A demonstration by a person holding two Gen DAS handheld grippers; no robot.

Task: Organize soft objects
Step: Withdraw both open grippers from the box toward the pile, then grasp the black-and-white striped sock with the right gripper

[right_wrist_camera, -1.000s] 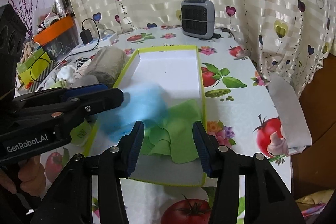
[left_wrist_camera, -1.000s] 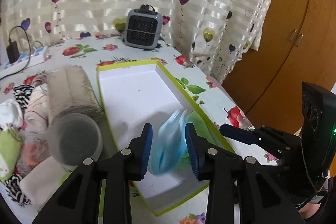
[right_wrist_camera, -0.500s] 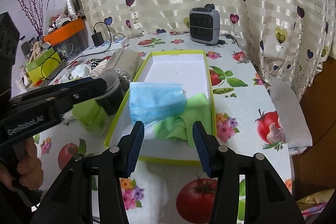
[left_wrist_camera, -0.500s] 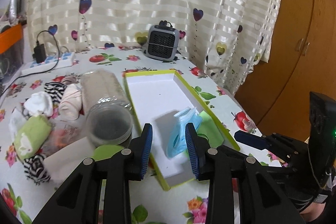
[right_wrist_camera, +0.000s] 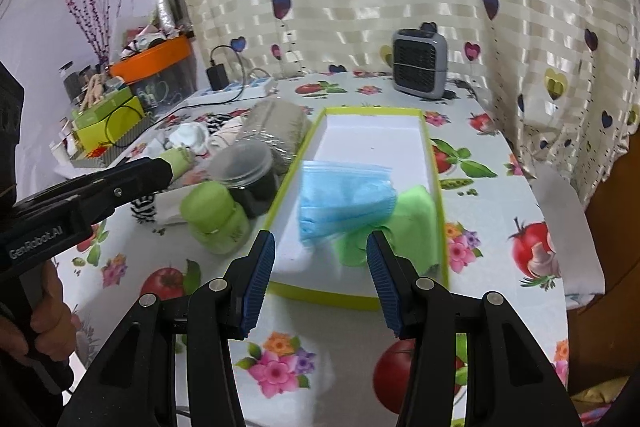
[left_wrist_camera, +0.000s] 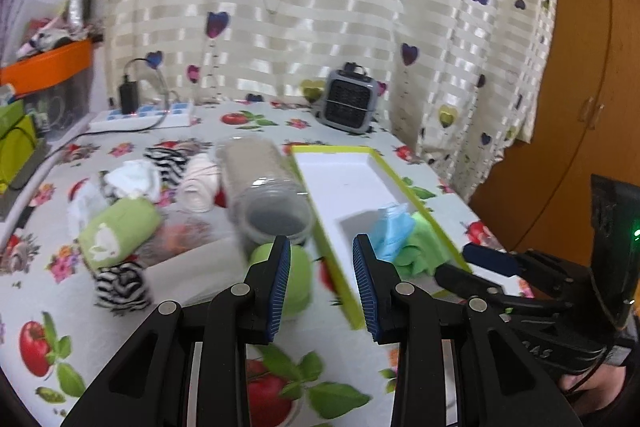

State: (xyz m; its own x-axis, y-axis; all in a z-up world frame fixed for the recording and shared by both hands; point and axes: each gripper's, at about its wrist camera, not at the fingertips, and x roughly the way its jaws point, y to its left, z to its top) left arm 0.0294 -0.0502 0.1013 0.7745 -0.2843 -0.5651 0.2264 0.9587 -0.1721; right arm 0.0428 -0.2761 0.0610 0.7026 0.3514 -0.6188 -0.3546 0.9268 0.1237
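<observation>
A blue mask and green cloth lie in the white box on the tabletop. Both the left tongs and right tongs hover near it, parted and empty, angled downward.

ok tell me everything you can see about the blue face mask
The blue face mask is a pleated, thin disposable type, looking like soft non-woven fabric. It lies loosely crumpled inside the white tray with the lime-green rim, toward its near end, overlapping the green cloth beside it. Neither gripper touches it. Its ear loops cannot be made out.
</observation>
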